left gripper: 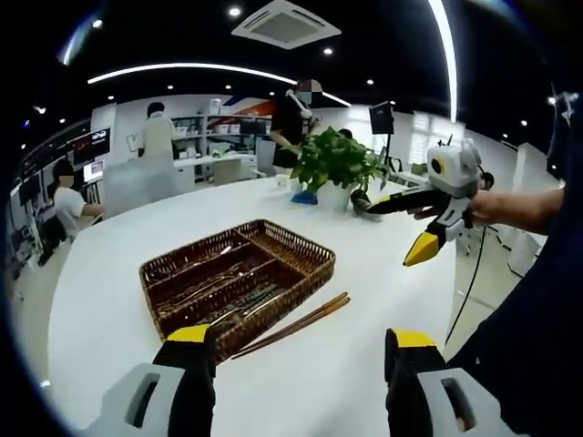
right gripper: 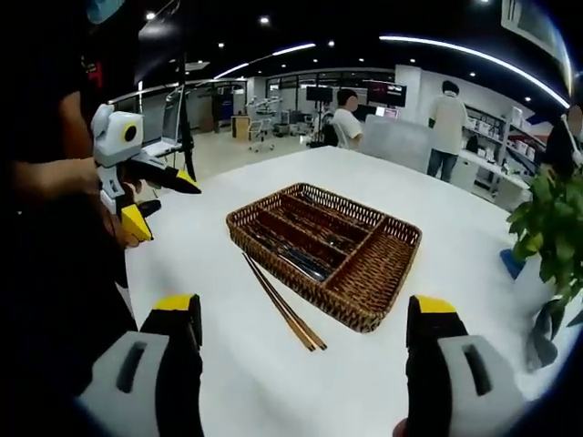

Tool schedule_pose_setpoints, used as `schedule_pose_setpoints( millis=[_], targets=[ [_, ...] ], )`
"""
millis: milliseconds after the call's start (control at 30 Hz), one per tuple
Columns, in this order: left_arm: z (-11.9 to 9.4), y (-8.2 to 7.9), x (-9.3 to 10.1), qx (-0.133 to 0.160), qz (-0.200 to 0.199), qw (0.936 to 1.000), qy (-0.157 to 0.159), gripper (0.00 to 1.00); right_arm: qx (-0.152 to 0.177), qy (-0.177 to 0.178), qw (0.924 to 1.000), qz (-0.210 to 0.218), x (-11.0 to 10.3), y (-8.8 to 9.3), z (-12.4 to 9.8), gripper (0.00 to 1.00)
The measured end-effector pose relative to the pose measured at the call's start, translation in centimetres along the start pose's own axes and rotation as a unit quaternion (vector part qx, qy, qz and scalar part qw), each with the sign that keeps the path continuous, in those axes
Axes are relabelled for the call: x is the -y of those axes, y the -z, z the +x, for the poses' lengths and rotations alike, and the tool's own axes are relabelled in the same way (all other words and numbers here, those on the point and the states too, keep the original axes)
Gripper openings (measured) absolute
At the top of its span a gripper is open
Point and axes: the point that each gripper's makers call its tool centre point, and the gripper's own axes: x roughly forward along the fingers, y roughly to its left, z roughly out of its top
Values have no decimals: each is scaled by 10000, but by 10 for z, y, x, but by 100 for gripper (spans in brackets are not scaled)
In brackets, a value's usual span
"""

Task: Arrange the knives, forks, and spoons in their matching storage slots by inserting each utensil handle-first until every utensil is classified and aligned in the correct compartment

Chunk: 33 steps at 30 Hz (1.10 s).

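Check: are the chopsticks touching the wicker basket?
Cannot tell. In the right gripper view the chopsticks run right along the basket edge, with no plain gap or contact.

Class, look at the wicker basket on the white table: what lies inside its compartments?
The wicker basket holds metal utensils lying lengthwise in its long slots; the fisheye blur hides which are knives, forks or spoons. The short end compartment looks bare. Chopsticks lie outside, beside its wall.

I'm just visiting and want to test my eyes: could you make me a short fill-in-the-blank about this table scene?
1. The utensils lie in a woven ____ basket.
2. A pair of chopsticks lies on the table ____ the basket.
3. The jaws of the left gripper and of the right gripper both stand ____.

Missing words: wicker; beside; open
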Motion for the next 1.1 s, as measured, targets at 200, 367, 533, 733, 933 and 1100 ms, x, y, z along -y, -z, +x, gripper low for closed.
schedule_pose_setpoints(
  millis=[200, 367, 533, 733, 933, 1100],
  targets=[
    [12, 3, 6, -266, 269, 9988, 325, 53, -23, 36, 10000, 52, -1, 6, -5, 90],
    [34, 7, 16, -616, 588, 9936, 741, 48, -65, -5, 10000, 67, -6, 11, -9, 87],
    [50, 11, 19, -856, 809, 9881, 987, 40, -73, -13, 9999, 89, -9, 12, -11, 86],
    [76, 21, 22, -1405, 1494, 9698, 1318, 31, -126, -32, 9999, 16, -13, 15, -14, 84],
    [99, 28, 26, -1750, 1792, 9557, 1549, 25, -223, 45, 9997, -19, -13, 20, -18, 81],
    [118, 35, 32, -1958, 1992, 9446, 1722, 20, -274, 97, 9996, 33, -12, 25, -22, 78]
  ],
)
